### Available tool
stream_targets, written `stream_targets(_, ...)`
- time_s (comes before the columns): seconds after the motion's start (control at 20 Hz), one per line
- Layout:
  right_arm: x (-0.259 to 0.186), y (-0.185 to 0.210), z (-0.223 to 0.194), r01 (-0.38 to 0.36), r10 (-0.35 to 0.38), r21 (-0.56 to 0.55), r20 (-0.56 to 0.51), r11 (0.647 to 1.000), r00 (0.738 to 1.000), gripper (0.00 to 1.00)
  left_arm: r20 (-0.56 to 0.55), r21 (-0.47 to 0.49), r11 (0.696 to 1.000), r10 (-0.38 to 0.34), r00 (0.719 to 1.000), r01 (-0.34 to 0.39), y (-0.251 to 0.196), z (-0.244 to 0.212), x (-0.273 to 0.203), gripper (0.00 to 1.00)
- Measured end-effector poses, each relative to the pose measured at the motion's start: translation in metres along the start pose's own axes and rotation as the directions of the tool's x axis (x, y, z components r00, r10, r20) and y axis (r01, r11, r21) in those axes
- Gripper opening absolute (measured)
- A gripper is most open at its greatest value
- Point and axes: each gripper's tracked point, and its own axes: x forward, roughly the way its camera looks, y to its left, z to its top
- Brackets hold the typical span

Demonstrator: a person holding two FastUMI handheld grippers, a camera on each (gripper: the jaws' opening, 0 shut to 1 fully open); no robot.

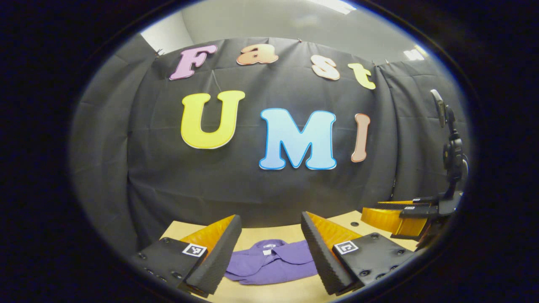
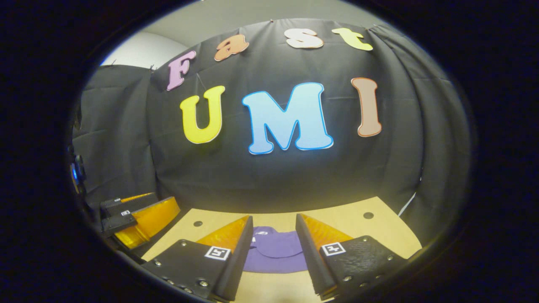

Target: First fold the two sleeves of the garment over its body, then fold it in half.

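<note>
A purple collared shirt (image 1: pixel 271 261) lies on the light wooden table (image 1: pixel 273 231), its collar toward the booth's back wall. In the left gripper view my left gripper (image 1: pixel 269 252) hovers above the table, open, with the shirt showing between its fingers and nothing held. The right gripper (image 1: pixel 400 212) appears off to the right at table height. In the right gripper view the same shirt (image 2: pixel 276 252) shows between the fingers of my right gripper (image 2: pixel 273 248), which is open and holds nothing. The left gripper (image 2: pixel 134 214) sits at the left edge.
The black cloth wall rises right behind the table's far edge. A black stand with a mounted device (image 1: pixel 452 155) rises at the right. Small round holes (image 2: pixel 367 215) dot the table top near its far corners.
</note>
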Motion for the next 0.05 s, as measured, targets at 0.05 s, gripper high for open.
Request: stream_targets(0.05,-0.0029,0.0008,-0.001,0.002,-0.002,-0.006,-0.002,1.0,1.0,0.55,0.004,0.002,1.0,-0.005,1.0,0.005,-0.0009,0.0004,-0.0012,0.96)
